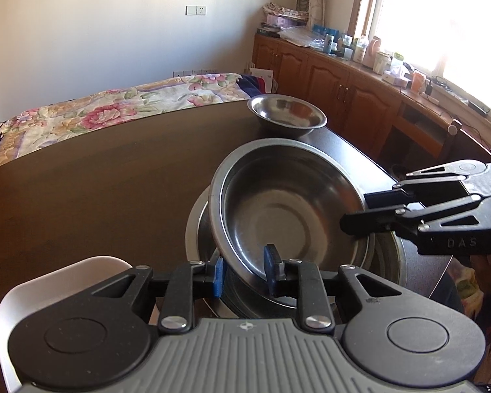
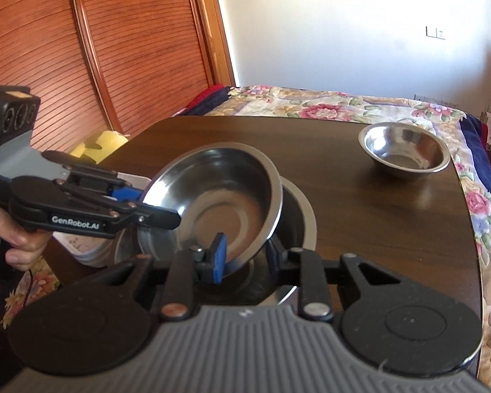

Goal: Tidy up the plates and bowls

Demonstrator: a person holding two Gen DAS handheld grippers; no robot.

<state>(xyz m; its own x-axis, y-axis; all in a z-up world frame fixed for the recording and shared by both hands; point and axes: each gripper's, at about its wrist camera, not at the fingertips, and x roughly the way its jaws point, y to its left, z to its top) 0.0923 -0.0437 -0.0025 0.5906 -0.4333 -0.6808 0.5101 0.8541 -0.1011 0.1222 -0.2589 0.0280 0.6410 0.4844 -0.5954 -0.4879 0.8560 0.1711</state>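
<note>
A wide steel bowl hangs tilted over a stack of steel dishes on the dark table. My left gripper is shut on the bowl's near rim, one blue pad inside and one outside. My right gripper clasps the opposite rim the same way. A smaller steel bowl stands alone near the table's far corner.
A bed with a floral cover runs behind the table. Wooden cabinets with cluttered tops line the window side. A white chair back sits at the near left. A person's hand holds the left gripper's handle.
</note>
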